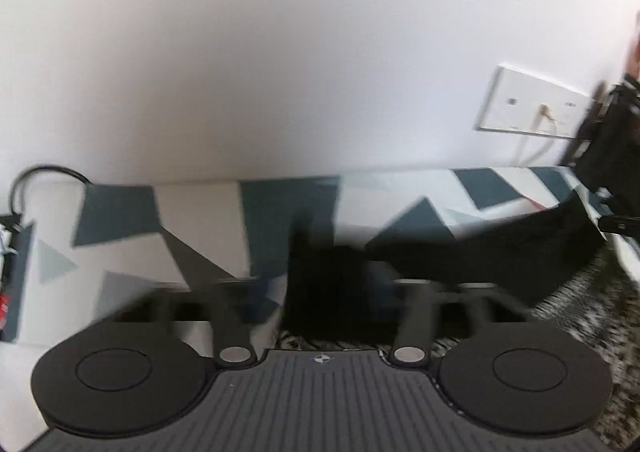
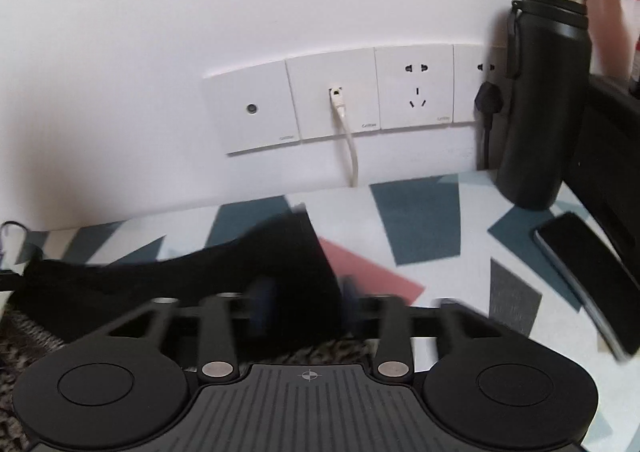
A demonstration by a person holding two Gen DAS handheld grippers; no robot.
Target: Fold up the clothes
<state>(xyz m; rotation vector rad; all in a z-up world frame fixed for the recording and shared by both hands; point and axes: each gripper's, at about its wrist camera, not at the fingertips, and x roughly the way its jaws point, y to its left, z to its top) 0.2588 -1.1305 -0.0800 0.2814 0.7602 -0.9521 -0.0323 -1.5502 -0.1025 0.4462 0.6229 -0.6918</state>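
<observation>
A black garment (image 1: 500,252) hangs stretched between both grippers above the patterned tablecloth (image 1: 132,236). In the left wrist view my left gripper (image 1: 326,288) is shut on a bunched black corner of it, blurred by motion. The cloth runs right toward my right gripper (image 1: 616,179) at the frame edge. In the right wrist view my right gripper (image 2: 306,300) is shut on the other corner of the black garment (image 2: 120,280), with the blue pads (image 2: 264,306) pressed on either side of the fold. Speckled grey-black fabric (image 1: 580,316) lies under the black cloth and shows again (image 2: 24,336) at the lower left.
A tall black bottle (image 2: 544,91) stands at the back right against the wall. A dark phone (image 2: 588,272) lies next to it. Wall sockets (image 2: 340,99) with a white cable sit behind the table. A black cable (image 1: 44,171) loops at the far left.
</observation>
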